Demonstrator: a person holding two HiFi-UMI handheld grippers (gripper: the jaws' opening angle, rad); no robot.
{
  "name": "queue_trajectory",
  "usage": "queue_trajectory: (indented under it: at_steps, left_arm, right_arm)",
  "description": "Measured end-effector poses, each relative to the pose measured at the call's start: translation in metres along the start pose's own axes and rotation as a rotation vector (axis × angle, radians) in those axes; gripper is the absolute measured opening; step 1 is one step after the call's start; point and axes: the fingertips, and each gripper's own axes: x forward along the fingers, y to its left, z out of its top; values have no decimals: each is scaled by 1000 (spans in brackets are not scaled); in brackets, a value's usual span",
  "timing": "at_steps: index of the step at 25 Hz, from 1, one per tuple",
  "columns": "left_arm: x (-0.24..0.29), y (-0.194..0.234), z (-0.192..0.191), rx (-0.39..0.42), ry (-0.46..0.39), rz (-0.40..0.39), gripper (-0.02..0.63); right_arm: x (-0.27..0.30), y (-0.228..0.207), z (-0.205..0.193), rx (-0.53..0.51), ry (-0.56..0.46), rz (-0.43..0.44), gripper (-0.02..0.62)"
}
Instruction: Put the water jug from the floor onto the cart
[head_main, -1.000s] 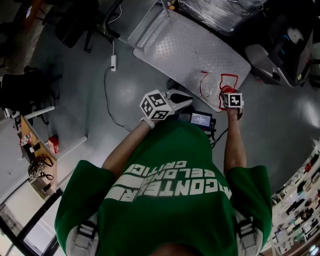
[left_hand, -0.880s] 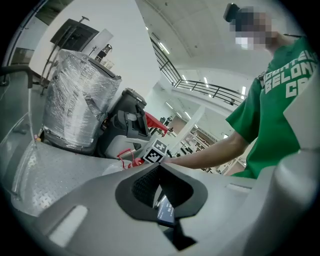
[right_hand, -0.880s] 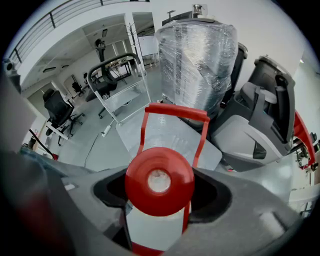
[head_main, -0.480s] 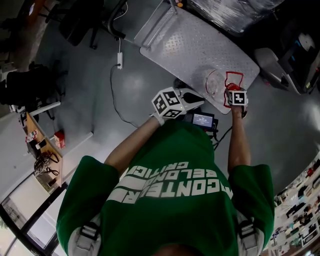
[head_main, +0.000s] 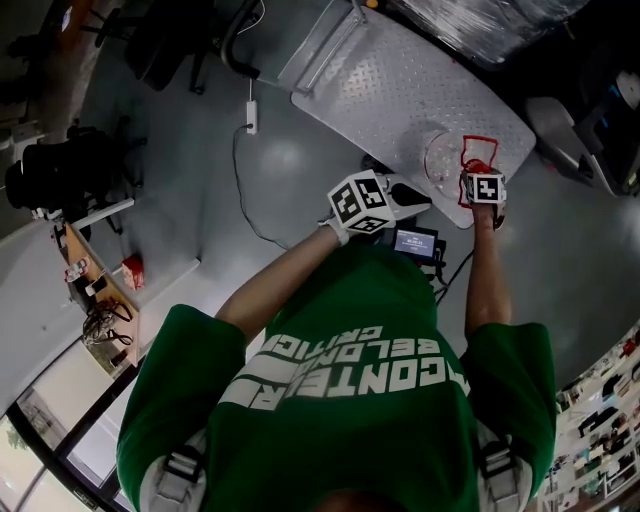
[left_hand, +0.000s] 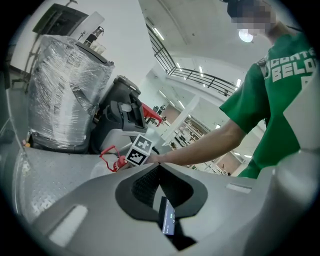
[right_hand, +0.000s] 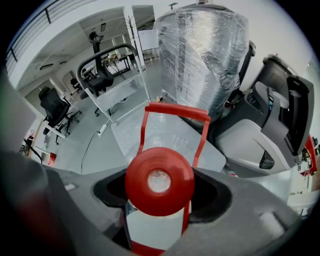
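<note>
Your right gripper (right_hand: 159, 210) is clamping its fingers, fairly wide, on the water jug (head_main: 443, 158) at its neck. The jug is hanging over the cart (head_main: 400, 90), at the cart's 5 o'clock corner, lower than a second ago. Your left gripper (left_hand: 160, 167) is keeping its fingers together, empty.

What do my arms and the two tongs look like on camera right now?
Left tongs and right tongs: smooth grey moulded shells, dark pads inside, each topped by a white cube with black square markers. The arms come out of the short sleeves of a green T-shirt with white lettering; forearms are uncovered. No cables show on them.
</note>
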Motion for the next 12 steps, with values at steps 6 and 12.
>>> queue_trajectory:
  at_steps: [6, 12]
  left_arm:
    - [6, 5, -3, 1, 39, -33, 9]
    - [0, 11, -8, -14, 52, -31, 9]
  right_arm:
    - [13, -1, 10, -2, 13, -37, 304]
    - [26, 32, 3, 104, 97, 107, 304]
